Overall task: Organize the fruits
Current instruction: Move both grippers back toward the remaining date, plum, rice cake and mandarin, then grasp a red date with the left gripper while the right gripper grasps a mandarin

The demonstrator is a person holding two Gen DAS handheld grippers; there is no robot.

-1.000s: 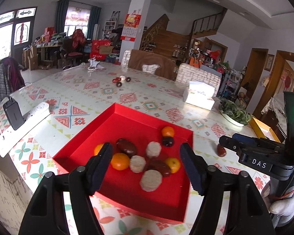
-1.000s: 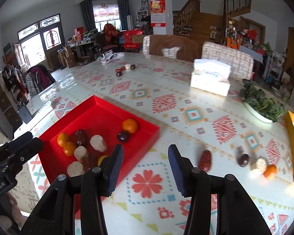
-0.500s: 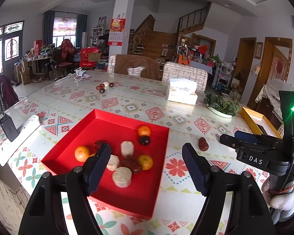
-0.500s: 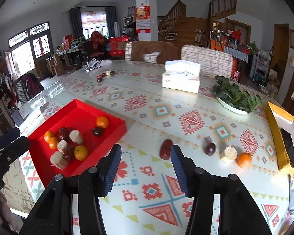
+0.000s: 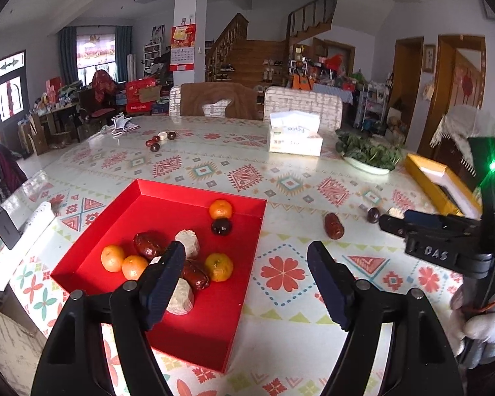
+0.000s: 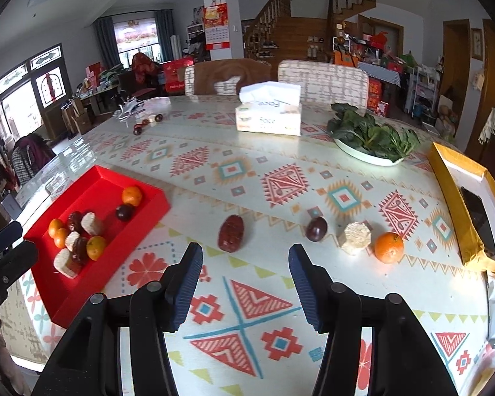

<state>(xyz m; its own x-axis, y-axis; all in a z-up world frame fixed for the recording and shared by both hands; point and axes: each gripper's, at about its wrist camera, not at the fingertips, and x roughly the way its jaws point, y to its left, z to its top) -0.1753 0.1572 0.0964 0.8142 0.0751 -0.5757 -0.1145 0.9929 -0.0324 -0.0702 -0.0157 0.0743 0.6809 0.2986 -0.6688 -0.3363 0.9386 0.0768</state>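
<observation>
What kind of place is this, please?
Probably the living and dining room of a home: a large dining table with chairs, a wooden staircase behind, and a wall calendar.

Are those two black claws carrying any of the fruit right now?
No. The left gripper and the right gripper are both open and empty; the red date lies loose on the table.
</observation>
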